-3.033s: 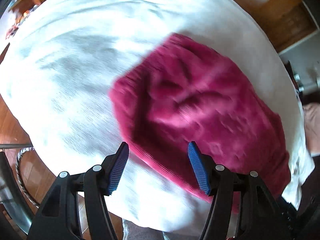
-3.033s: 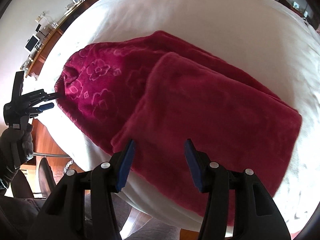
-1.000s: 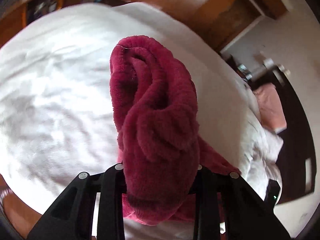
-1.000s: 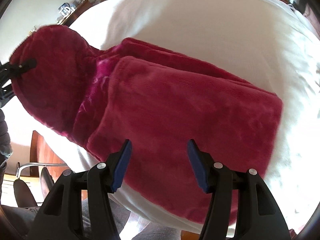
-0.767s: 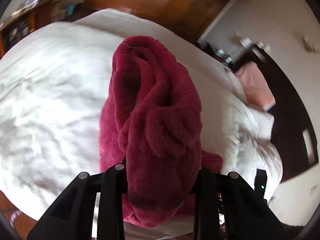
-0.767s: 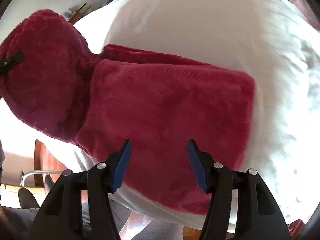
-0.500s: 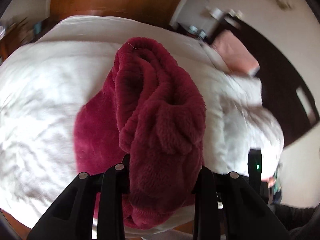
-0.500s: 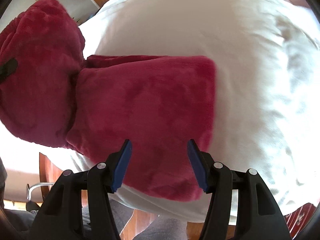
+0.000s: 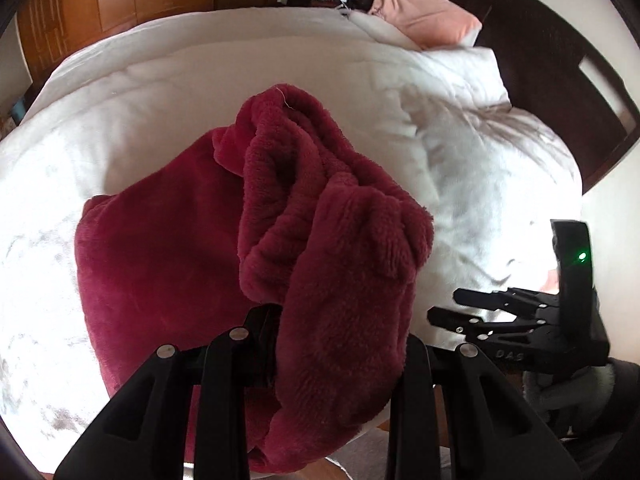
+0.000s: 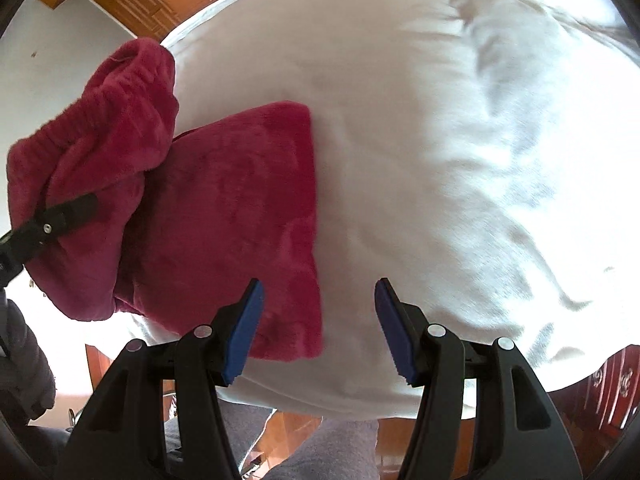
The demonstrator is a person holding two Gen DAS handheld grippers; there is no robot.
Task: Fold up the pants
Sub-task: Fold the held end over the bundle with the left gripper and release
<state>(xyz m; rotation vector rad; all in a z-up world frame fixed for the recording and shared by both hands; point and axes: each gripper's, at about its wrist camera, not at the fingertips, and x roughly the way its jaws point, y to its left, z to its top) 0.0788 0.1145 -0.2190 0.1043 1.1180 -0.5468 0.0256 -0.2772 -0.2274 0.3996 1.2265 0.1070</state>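
Left gripper (image 9: 340,344) is clenched on a thick bunched end of the pants (image 9: 160,264); its own view shows the plush red cloth filling the space between the fingers and hiding the pads. That raised end, ribbed like a waistband, stands up off the folded body of the pants, which lies flat on the bed (image 9: 280,60). A pink pillow (image 9: 424,12) sits at the far head of the bed, well apart. The right gripper (image 9: 468,312) shows at the right edge of this view, beside the bed's near side and off the pants.

Right wrist view: the right gripper (image 10: 318,328) is released, blue pads standing apart with nothing between them. It hovers over the near right corner of the folded pants (image 10: 248,208), one pad above cloth, the other above bare bed (image 10: 440,140). At the left, the lifted end hangs in the left gripper (image 10: 60,216), overlapping the folded stack's left edge.

Judgement: the step in hand is the last fold, carrying the held end over the folded body. The next move calls for laying that end across toward the far right edge, squared to it, before letting go. The right gripper is placed to pin or smooth the stack. Risk: thick plush may bunch or slide.
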